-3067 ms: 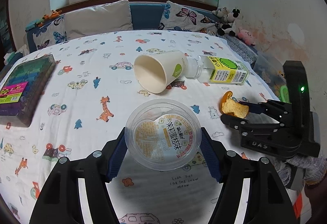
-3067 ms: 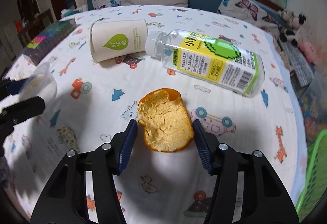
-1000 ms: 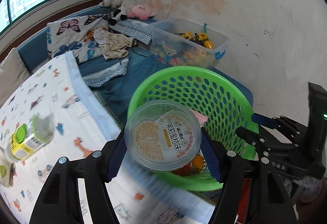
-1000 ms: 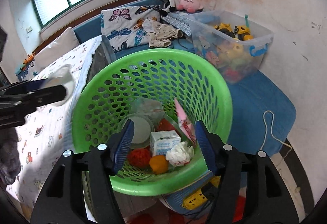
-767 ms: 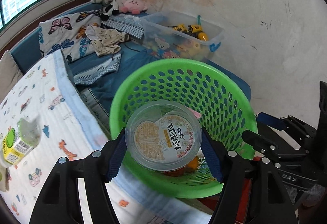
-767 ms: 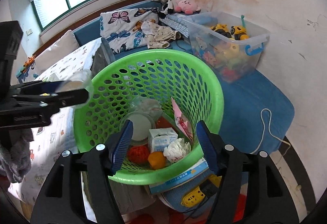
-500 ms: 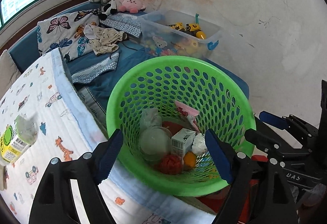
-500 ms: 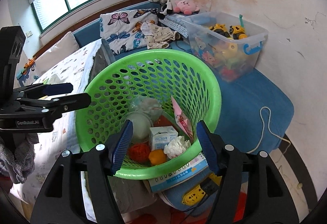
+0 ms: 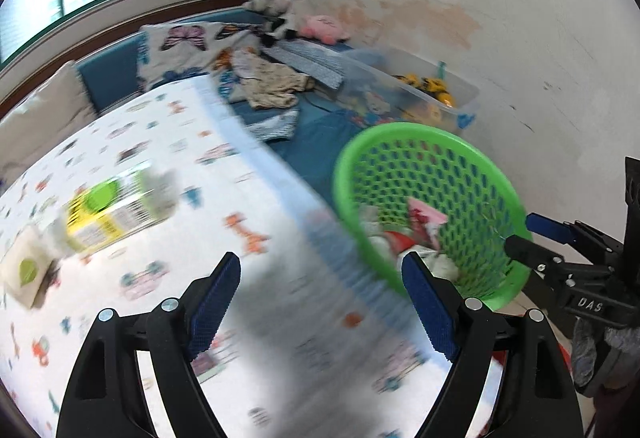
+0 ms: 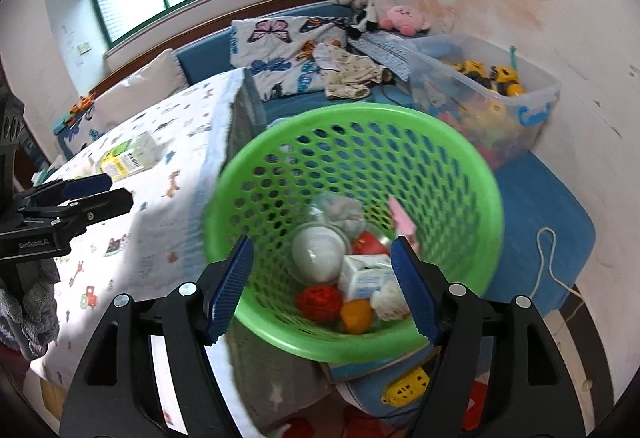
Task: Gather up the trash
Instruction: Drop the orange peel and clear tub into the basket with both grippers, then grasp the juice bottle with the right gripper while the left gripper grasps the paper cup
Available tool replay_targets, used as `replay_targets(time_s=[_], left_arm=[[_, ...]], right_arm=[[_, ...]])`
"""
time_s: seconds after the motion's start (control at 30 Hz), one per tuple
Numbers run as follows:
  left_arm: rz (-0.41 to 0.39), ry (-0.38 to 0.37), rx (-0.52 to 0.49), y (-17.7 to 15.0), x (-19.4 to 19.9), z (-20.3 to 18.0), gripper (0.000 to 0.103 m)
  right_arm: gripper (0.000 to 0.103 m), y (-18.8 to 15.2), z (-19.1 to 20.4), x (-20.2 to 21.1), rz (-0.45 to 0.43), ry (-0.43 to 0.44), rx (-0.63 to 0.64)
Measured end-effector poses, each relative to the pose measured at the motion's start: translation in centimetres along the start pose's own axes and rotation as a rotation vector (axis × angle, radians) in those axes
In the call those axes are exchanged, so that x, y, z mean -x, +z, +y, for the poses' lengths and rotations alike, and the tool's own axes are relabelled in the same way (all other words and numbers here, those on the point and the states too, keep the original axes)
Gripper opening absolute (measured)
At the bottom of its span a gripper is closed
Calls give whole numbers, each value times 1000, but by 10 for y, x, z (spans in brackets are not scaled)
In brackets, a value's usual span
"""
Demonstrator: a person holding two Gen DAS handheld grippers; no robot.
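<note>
A green perforated basket (image 10: 460, 174) stands on the floor beside the table and also shows in the left wrist view (image 9: 420, 134). It holds a clear plastic cup (image 10: 318, 248), a small carton (image 10: 364, 278), orange peel (image 10: 356, 314) and other scraps. My right gripper (image 10: 320, 286) is open and empty above the basket. My left gripper (image 9: 320, 302) is open and empty over the table edge. A plastic bottle (image 9: 116, 210) and a paper cup (image 9: 24, 270) lie on the table to the left.
The table has a cartoon-print cloth (image 9: 168, 142). A clear toy bin (image 10: 488, 94) stands behind the basket against the wall. A blue couch with cushions and plush toys (image 10: 360, 10) runs under the window. A power strip (image 10: 408, 386) and cord lie on the floor.
My left gripper opened and dropped the clear cup into the basket, then swung left toward the table. My right gripper stays open over the basket, empty since it let go of the orange peel.
</note>
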State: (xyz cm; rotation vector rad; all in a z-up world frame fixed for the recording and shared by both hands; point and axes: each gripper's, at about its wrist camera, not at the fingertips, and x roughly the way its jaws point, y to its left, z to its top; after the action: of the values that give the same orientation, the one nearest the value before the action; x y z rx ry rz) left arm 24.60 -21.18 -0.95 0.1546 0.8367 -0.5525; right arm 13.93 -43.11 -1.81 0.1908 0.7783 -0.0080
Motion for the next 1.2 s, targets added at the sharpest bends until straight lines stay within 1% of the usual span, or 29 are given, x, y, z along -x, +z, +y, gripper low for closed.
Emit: replay_targets(time_s=[0.23,0.37,0.5,0.67,0.7,0.8,0.87,0.93,1.0,1.07,1.2], left_arm=[[-26,93,72,-18,25,58,80],[-40,143,118,-27,41,93,80],[-56,211,158,-34,59,131,80],[-80,280,259,-46,82,184,80],[-84,288,279,-49,85,193,80],[-83,300,337,-56,90,220,80],[-78,295,371,-58,89,233,80],[-75,298,388,-60,88,242,79],[-68,298,396,-60,84,250,78],[-65,290,404,-60,82,256,75],[-57,273,425,-57,74,273,73]], right_arm=[[75,10,40,-14,14,51,78],[76,19,64,-24,37,98,123],[77,28,93,-36,60,134,207],[78,42,130,-52,81,180,321],[78,46,139,-57,92,201,351],[78,58,167,-69,116,246,431],[78,64,186,-77,126,270,494],[78,72,209,-88,130,294,585],[78,78,229,-97,136,316,650],[78,84,246,-108,157,355,693],[78,95,278,-132,185,392,808]])
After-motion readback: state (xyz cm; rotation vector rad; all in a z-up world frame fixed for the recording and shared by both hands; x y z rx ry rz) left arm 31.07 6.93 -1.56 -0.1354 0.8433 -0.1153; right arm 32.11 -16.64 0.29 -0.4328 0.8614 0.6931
